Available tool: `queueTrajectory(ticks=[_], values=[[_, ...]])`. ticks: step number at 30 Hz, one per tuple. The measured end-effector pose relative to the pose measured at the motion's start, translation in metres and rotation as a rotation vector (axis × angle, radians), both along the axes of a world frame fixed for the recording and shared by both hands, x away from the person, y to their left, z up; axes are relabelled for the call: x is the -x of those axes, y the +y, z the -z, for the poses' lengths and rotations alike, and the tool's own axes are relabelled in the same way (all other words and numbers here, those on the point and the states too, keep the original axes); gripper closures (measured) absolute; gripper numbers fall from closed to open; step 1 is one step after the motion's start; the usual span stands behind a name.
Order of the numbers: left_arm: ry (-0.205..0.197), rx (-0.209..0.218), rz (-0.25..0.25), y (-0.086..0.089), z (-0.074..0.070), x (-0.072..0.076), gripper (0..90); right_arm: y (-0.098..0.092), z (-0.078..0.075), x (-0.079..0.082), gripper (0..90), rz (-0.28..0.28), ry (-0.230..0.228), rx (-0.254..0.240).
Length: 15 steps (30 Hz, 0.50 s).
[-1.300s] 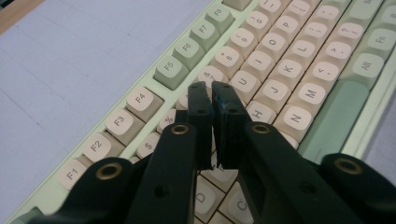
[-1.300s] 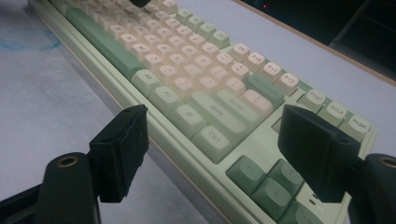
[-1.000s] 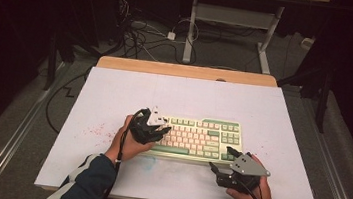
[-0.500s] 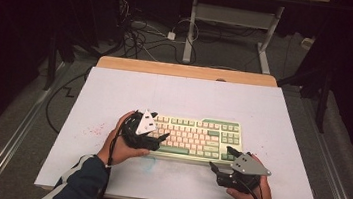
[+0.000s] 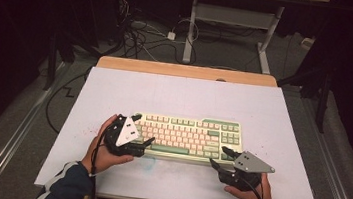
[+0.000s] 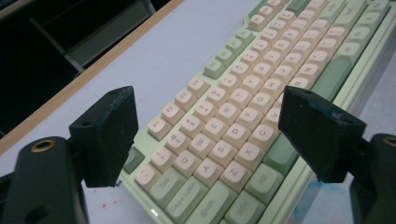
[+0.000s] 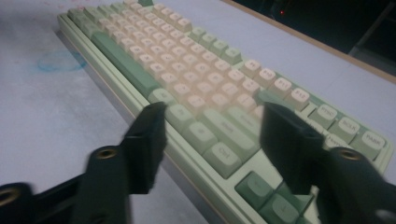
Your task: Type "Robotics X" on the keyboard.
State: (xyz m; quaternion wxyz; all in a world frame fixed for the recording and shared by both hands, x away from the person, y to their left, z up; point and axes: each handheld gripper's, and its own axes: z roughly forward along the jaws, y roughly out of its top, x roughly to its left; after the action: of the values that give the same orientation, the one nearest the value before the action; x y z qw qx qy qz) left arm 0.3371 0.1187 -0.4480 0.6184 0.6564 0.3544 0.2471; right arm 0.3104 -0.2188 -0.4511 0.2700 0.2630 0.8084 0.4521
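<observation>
A green and cream keyboard (image 5: 188, 137) lies on the white table top (image 5: 184, 100), a little in front of its middle. My left gripper (image 5: 145, 141) is at the keyboard's left end, held in a hand. Its jaws have just been opening and stand wide apart in the left gripper view (image 6: 205, 107), with the left-hand keys (image 6: 219, 140) beyond them and nothing pressed. My right gripper (image 5: 218, 155) sits at the keyboard's front right corner. Its jaws have just been closing, look blurred (image 7: 214, 116), and frame the bottom-row keys (image 7: 219, 135) without gripping any.
A wooden strip (image 5: 187, 71) borders the table's far edge. Beyond it are floor cables (image 5: 142, 30) and the white legs of another desk (image 5: 266, 44). A faint blue ring (image 7: 60, 60) marks the table in front of the keyboard.
The left hand has slid left, from over the keys to the keyboard's left end, and its jaws have spread. The right hand has kept its place.
</observation>
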Motion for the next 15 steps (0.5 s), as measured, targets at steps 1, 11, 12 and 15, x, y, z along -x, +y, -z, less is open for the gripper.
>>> queueTrajectory(ticks=[1, 11, 12, 15], values=[[-0.001, 0.002, -0.006, 0.003, 0.001, 0.002, 18.8, 0.002, -0.002, -0.001, 54.9, 0.003, 0.004, 0.008], [0.012, -0.002, -0.066, 0.036, 0.016, 0.016, 18.8, 0.025, -0.012, -0.018, 90.0, -0.034, 0.081, 0.03], [0.021, 0.003, -0.072, 0.038, 0.017, 0.017, 18.8, 0.028, -0.012, -0.021, 90.0, -0.039, 0.084, 0.034], [0.036, -0.006, -0.081, 0.043, 0.023, 0.022, 18.8, 0.038, -0.015, -0.029, 90.0, -0.054, 0.101, 0.042]])
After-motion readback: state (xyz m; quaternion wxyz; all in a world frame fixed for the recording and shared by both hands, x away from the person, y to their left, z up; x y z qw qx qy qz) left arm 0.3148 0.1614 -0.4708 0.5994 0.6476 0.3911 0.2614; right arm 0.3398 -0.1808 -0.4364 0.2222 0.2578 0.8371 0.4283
